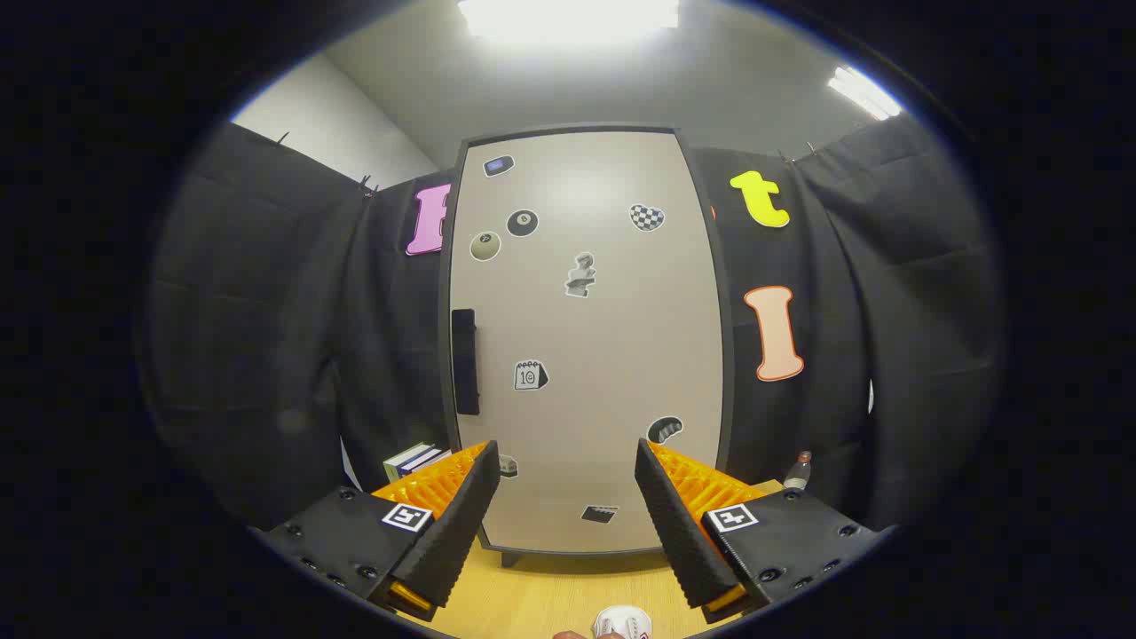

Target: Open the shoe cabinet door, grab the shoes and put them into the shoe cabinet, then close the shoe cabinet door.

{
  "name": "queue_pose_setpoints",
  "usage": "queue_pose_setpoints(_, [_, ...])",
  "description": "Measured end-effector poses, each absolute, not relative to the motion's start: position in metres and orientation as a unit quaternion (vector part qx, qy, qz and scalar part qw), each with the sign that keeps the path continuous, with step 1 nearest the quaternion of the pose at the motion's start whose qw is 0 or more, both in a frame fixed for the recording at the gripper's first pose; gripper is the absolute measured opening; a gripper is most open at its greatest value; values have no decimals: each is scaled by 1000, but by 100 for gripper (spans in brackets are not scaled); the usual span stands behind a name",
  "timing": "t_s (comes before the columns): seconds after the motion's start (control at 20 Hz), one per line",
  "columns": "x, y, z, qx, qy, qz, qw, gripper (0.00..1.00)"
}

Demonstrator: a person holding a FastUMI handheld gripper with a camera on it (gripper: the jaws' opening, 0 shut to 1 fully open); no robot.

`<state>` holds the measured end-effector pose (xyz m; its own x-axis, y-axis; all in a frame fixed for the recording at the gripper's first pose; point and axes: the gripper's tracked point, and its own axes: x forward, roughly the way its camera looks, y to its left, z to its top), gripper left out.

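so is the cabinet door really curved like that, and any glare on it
Gripper view: fisheye distortion bows the shoe cabinet door, so its edges bulge outward; a soft glare patch sits near its top, under the bright ceiling light; the open gripper shows sharp, holding nothing.

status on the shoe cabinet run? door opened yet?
Done: nothing visible. The shoe cabinet door sits shut, flush in its frame. In hand: the gripper faces the door with its fingers spread and empty, short of the dark handle on the door's left side. Left: pull the handle, load the shoes, close up. A white object lies on the table below the fingers, possibly a shoe; too cropped to tell.
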<state>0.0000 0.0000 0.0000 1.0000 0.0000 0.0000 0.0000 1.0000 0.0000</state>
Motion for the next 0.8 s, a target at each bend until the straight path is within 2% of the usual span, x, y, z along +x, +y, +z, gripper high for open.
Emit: queue_pose_setpoints(0.8, [-28,6,-6,-13,5,5,1000,97])
